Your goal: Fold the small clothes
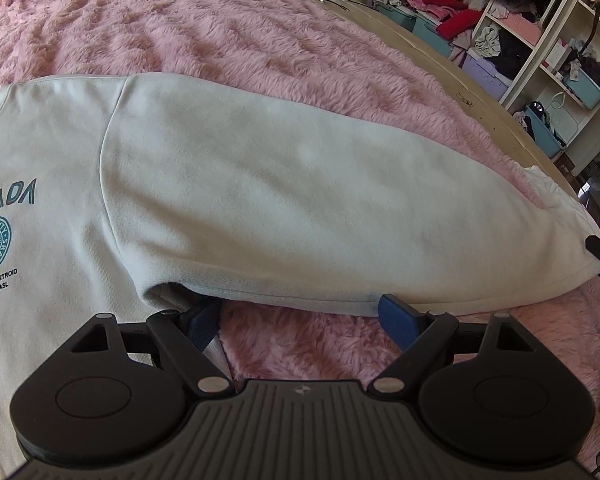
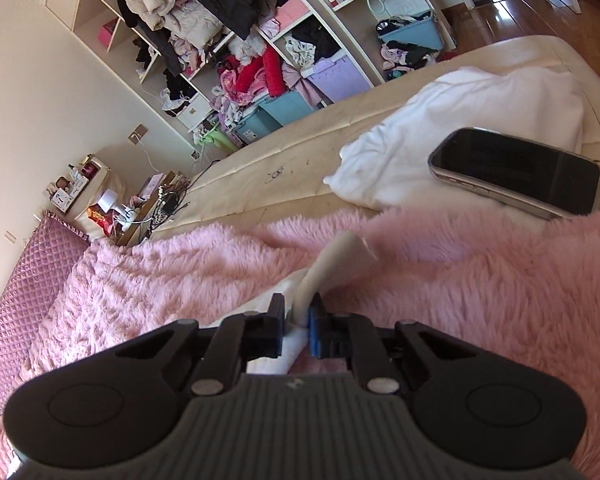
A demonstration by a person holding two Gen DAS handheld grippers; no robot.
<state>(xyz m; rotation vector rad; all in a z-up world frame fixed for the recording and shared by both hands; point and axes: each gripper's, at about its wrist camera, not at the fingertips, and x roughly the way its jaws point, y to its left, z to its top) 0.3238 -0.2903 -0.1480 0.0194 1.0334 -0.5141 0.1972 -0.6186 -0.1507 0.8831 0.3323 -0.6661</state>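
Sweatshirt [image 1: 240,184]: lies flat on the pink fluffy blanket [image 1: 220,32] on the bed, sleeve stretched out.
Your left gripper [image 1: 300,312]: fingers spread wide at the sleeve's lower edge, gripping nothing.
Your right gripper [image 2: 298,328]: fingers clenched on the sleeve cuff [image 2: 332,260].
Phone [image 2: 516,176]: beyond, on white cloth [image 2: 440,120].

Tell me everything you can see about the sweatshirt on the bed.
The sweatshirt is pale, off-white, soft fleecy knit. It lies flat on the pink blanket, one long sleeve stretched out sideways. Its chest carries teal lettering and a round teal badge above small dark text. The neckline and shoulder seam show at the upper left. The left gripper stands open at the sleeve's lower edge, near the armpit. The right gripper is shut on the cuff end, pinching a fold that sticks up between its pads.
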